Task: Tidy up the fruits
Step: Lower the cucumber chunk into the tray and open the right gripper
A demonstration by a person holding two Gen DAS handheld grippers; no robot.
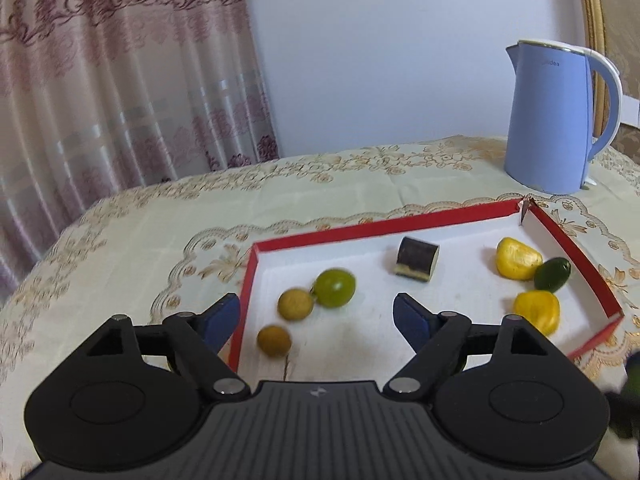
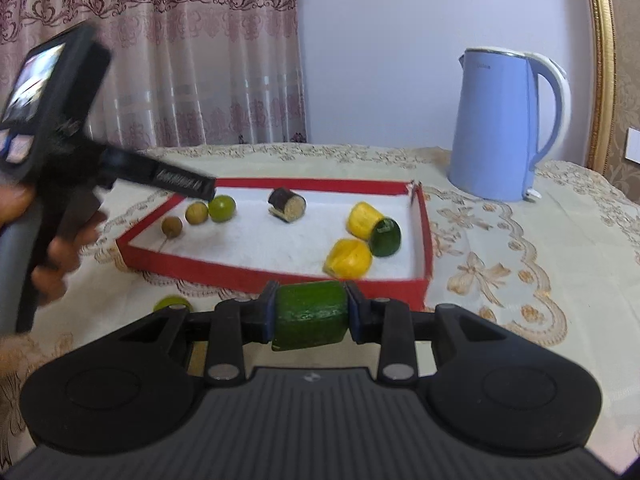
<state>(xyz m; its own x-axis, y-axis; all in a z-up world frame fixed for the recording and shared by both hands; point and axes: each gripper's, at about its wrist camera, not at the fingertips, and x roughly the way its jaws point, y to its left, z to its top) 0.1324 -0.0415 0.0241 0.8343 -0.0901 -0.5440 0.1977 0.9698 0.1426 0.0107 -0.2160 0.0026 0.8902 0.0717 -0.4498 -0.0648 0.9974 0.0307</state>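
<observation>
A red-rimmed tray (image 1: pixel 440 216) (image 2: pixel 248 274) with a white floor holds a green round fruit (image 1: pixel 334 287) (image 2: pixel 222 208), two small tan fruits (image 1: pixel 295 304) (image 2: pixel 197 213), a dark cut cylinder (image 1: pixel 417 259) (image 2: pixel 287 204), two yellow pieces (image 1: pixel 517 258) (image 2: pixel 363 220) and a dark green piece (image 1: pixel 552 274) (image 2: pixel 385 237). My left gripper (image 1: pixel 316 316) is open and empty above the tray's left part. My right gripper (image 2: pixel 311 315) is shut on a green cut piece (image 2: pixel 310 314) just in front of the tray's near wall. The left gripper's body shows in the right wrist view (image 2: pixel 60 128).
A blue electric kettle (image 1: pixel 552 120) (image 2: pixel 500 124) stands behind the tray at the right. Another green fruit (image 2: pixel 172 303) lies on the patterned tablecloth (image 1: pixel 160 232) in front of the tray. A curtain hangs at the back left.
</observation>
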